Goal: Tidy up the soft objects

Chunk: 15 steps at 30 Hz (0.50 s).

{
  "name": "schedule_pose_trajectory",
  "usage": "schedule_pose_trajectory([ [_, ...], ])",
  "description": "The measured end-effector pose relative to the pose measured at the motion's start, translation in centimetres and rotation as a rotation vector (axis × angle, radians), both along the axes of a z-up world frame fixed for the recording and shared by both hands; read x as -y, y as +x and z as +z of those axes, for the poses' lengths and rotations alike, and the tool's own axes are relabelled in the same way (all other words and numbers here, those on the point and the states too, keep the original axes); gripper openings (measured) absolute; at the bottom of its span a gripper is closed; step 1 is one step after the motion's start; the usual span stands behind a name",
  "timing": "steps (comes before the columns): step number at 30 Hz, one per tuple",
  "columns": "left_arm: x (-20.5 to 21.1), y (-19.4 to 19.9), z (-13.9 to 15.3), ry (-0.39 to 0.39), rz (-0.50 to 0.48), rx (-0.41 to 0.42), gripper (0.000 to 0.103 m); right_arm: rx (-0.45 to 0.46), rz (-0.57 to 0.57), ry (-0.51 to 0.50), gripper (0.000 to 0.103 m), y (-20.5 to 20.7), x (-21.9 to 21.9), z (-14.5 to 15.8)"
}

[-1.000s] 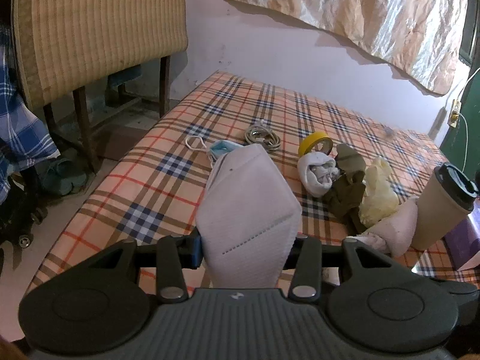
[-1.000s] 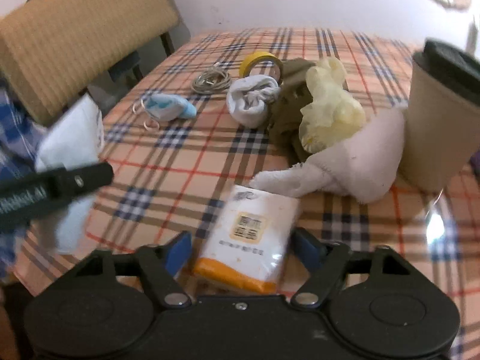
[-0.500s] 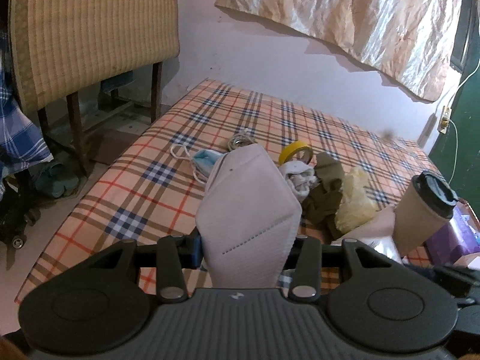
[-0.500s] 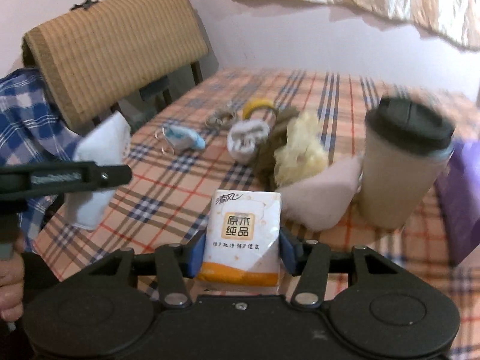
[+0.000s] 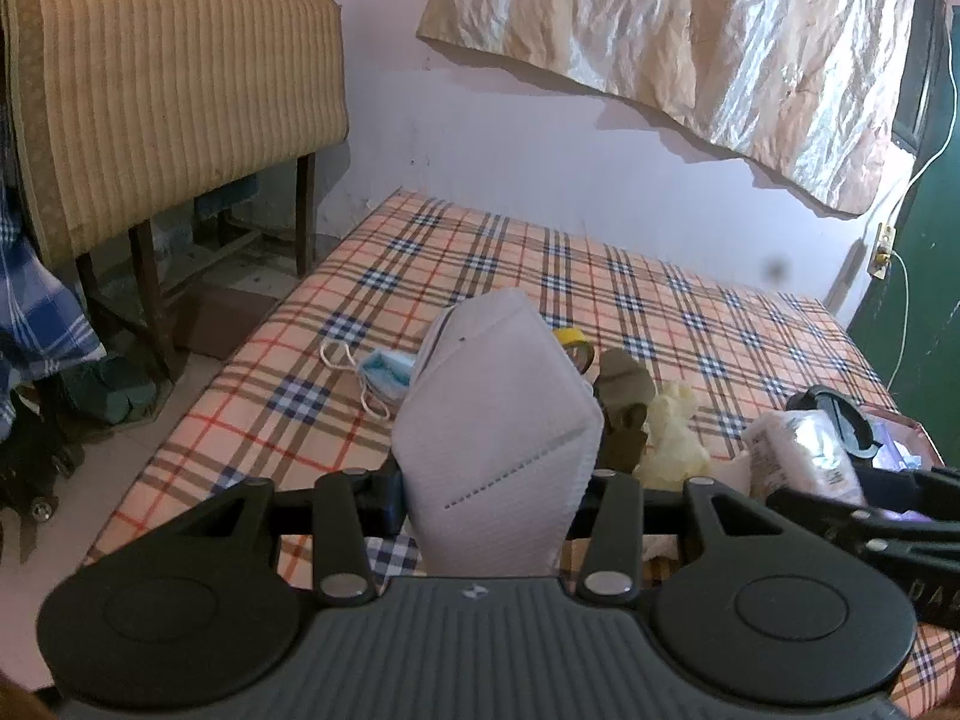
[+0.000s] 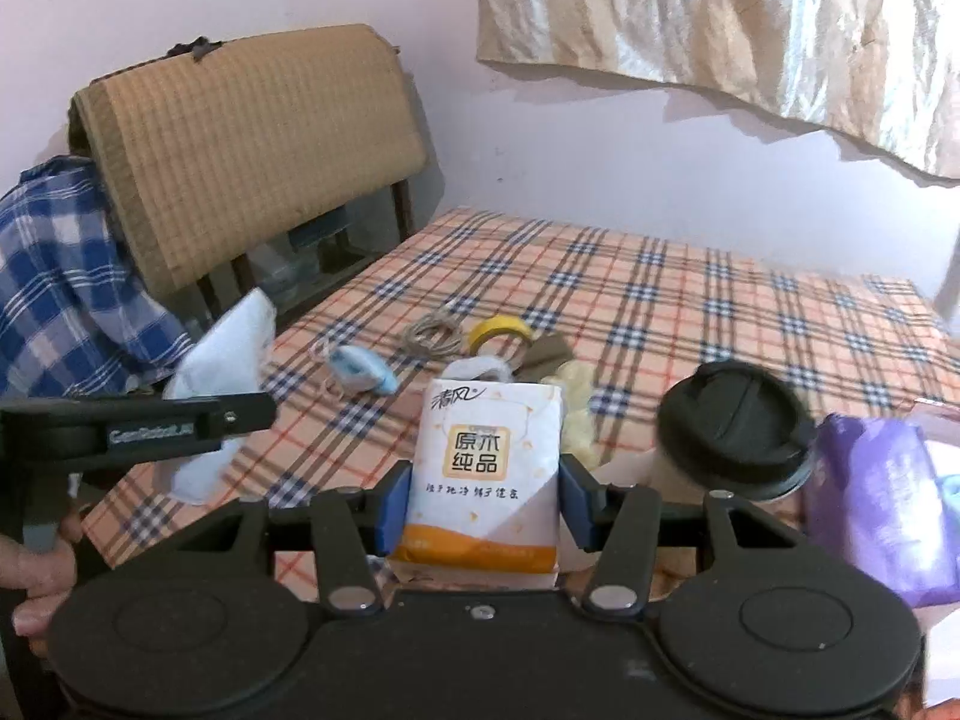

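Observation:
My left gripper (image 5: 492, 489) is shut on a white folded face mask (image 5: 498, 420), held well above the plaid table (image 5: 492, 258). My right gripper (image 6: 485, 501) is shut on a white and orange tissue pack (image 6: 489, 456), also lifted; the pack also shows at the right of the left wrist view (image 5: 804, 462). The left gripper with the mask shows at the left of the right wrist view (image 6: 222, 384). On the table lie a blue mask (image 6: 360, 367), a white cloth (image 6: 477, 369), an olive cloth (image 5: 624, 402) and a yellow cloth (image 5: 672, 435).
A lidded paper cup (image 6: 729, 432) stands at the right, next to a purple pack (image 6: 882, 510). A yellow tape roll (image 6: 501, 333) and a coiled cord (image 6: 432, 333) lie farther back. A chair with a woven mat (image 6: 252, 138) stands left of the table.
Both grippers have risen and pulled back from the table. The right gripper closed on the tissue pack and lifted it. The left still holds the mask.

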<state>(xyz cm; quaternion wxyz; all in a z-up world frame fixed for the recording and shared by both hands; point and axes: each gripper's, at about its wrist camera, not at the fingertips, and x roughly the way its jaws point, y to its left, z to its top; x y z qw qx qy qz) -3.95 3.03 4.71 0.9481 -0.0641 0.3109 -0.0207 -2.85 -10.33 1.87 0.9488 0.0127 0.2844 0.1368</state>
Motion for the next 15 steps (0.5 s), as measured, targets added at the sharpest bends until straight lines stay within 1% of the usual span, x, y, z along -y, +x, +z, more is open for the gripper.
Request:
schedule_pose_trajectory([
  [6, 0.7, 0.4, 1.1, 0.016, -0.004, 0.003, 0.046, 0.017, -0.019, 0.000, 0.062, 0.1, 1.8, 1.5],
  [15, 2.8, 0.8, 2.8, 0.039, -0.033, 0.036, 0.046, 0.033, -0.030, 0.009, 0.062, 0.4, 3.0, 2.9],
])
